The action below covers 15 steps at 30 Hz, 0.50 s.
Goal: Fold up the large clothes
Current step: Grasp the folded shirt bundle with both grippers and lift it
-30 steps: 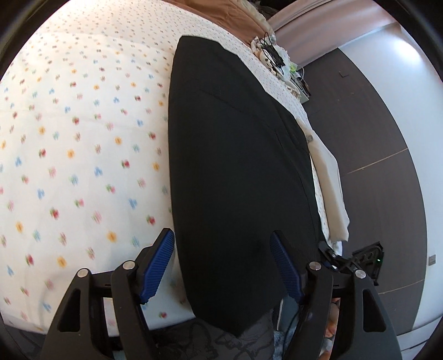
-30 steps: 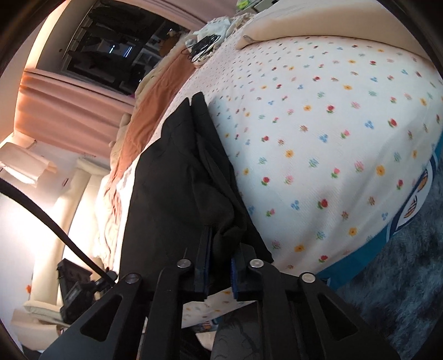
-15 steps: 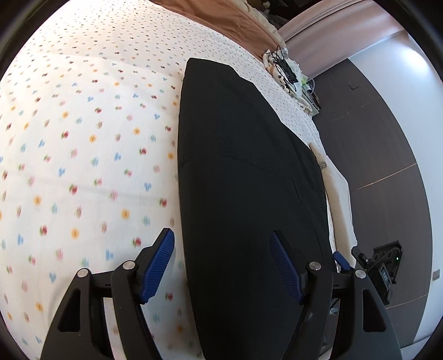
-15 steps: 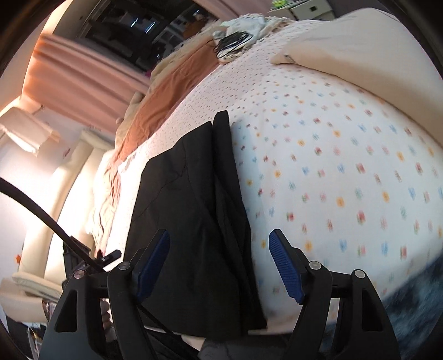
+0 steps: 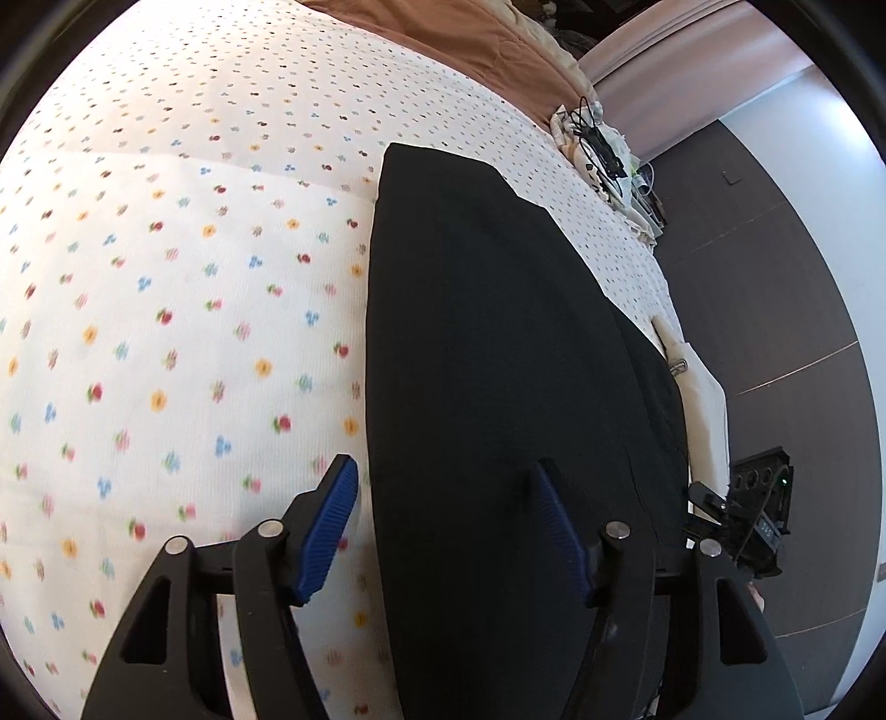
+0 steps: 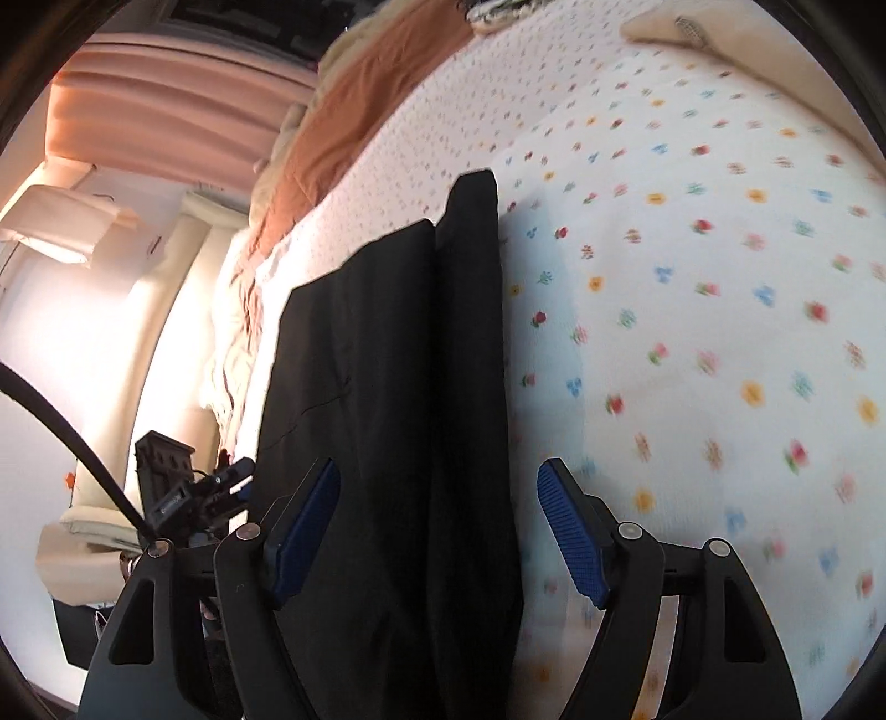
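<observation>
- We see a bed sheet (image 5: pixel 166 310) dotted with small flowers on both sides of our jaws; a brown blanket (image 5: pixel 443 33) lies far ahead of the left jaws, and a tangle of cables (image 5: pixel 595 147) sits ahead and to their right.
- A pillow (image 6: pixel 720 44) lies far ahead and right of the right jaws; pink curtains (image 6: pixel 166 105) hang ahead to their left.
- Nothing stands between either pair of jaws and the cloth.
- The black garment (image 5: pixel 498 387) lies flat on the bed, folded into a long strip, its long axis running straight away from both jaws.
- The left gripper (image 5: pixel 448 531) is spread wide and holds nothing; the garment's left edge runs between its jaws.
- The right gripper (image 6: pixel 437 531) is also spread wide and empty, with the garment (image 6: pixel 415 387) between its jaws and a fold line running lengthwise.
- The garment's near end is cut off below both views, so we cannot tell where it ends.
- The sheet is blurred near the right jaws.
</observation>
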{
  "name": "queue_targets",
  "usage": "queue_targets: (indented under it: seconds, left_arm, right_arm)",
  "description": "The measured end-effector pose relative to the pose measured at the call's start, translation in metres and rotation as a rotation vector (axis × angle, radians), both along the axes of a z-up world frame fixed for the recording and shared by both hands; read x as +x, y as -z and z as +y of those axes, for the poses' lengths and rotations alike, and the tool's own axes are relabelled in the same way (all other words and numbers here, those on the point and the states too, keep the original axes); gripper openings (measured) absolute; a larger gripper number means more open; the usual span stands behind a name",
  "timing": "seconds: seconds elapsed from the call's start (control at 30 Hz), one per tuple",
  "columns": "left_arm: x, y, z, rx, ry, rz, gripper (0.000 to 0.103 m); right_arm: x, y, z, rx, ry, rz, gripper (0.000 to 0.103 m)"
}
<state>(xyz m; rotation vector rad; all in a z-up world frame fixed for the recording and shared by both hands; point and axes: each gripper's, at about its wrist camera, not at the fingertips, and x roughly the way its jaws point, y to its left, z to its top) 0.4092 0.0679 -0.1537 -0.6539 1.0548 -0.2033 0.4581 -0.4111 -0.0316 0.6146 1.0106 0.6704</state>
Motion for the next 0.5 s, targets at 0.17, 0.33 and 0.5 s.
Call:
queue_targets:
  seconds: [0.17, 0.33, 0.5]
  left_arm:
    - [0.018, 0.003, -0.004, 0.028, 0.0, 0.01, 0.065]
    - [0.037, 0.006, -0.009, 0.053, 0.012, 0.027, 0.065]
    - [0.047, 0.007, -0.011, 0.058, 0.003, 0.041, 0.064]
  right_arm:
    - [0.03, 0.004, 0.011, 0.039, -0.029, 0.025, 0.073]
    - [0.063, 0.014, 0.029, 0.125, -0.09, 0.075, 0.072]
    - [0.086, 0.017, 0.048, 0.109, -0.107, 0.08, 0.068]
